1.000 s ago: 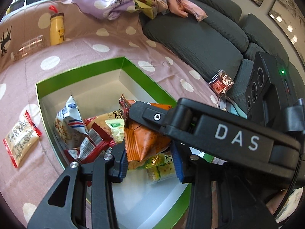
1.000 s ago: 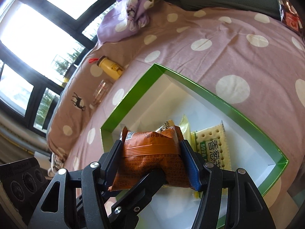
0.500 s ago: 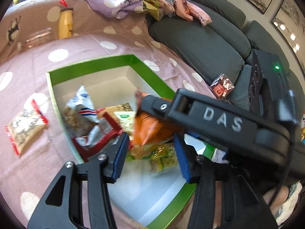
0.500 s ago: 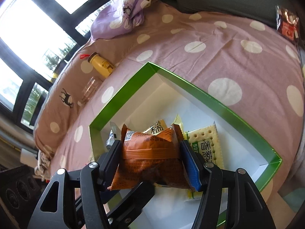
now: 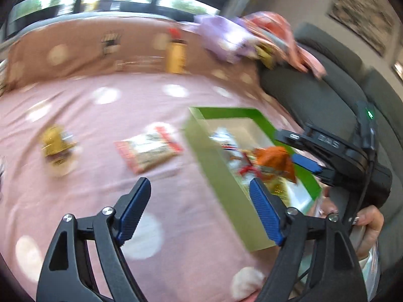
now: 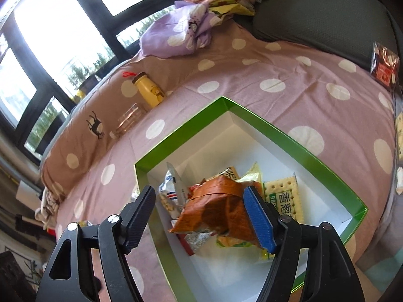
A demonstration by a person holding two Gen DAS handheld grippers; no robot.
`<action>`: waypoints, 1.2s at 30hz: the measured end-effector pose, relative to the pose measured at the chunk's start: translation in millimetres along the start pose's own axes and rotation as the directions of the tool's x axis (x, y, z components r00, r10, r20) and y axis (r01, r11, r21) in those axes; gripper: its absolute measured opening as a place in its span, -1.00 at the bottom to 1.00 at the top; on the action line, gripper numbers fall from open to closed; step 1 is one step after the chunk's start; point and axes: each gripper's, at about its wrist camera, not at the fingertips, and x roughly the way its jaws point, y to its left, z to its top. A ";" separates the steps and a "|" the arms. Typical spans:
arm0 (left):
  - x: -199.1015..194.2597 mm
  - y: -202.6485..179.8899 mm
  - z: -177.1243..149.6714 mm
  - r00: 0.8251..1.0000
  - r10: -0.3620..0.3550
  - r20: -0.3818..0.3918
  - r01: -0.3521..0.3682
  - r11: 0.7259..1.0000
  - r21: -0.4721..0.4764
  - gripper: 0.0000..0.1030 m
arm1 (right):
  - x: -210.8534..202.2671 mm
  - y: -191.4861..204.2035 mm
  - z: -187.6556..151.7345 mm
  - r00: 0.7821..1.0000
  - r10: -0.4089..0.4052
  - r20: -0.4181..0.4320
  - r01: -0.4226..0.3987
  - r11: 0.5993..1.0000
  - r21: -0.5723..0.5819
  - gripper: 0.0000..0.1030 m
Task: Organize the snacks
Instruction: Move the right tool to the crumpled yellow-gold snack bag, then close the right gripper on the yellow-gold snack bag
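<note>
Now our right gripper (image 6: 201, 216) has its jaws parted, having just been opening, and the orange snack packet (image 6: 219, 209) sits loose between them: the blue pad (image 6: 258, 220) is at its edge, the other pad stands clear. The packet lies on the heap inside the green box (image 6: 314, 156), so we judge it released. It looks light, crinkly and air-puffed, likely slippery on the film; a pinch across the flat middle or a sealed end would hold best, gently, since the contents may crush.

Our left gripper (image 5: 201, 209) has also just been opening and is empty, over the spotted cloth (image 5: 105, 115) beside the box. Just beyond it, near the box's left wall, lies the red-edged packet (image 5: 148, 149), flat and soft; farther left sits a small yellow packet (image 5: 56, 143), blurred.
</note>
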 end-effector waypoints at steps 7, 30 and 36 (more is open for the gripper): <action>-35.0 77.5 -8.0 0.983 0.160 0.085 -0.141 0.970 -0.199 0.84 | -4.9 44.8 -13.9 0.999 0.049 0.013 -0.047 0.989 -0.141 0.54; 17.0 198.4 52.2 0.959 0.283 -0.004 -0.266 0.895 -0.358 0.73 | 152.4 250.6 -55.8 0.772 0.332 -0.542 -0.505 0.839 -0.205 0.56; 48.1 220.5 40.2 0.975 0.197 -0.103 -0.222 0.889 -0.401 0.49 | 200.8 277.3 -91.0 0.704 0.277 -0.654 -0.533 0.814 -0.229 0.50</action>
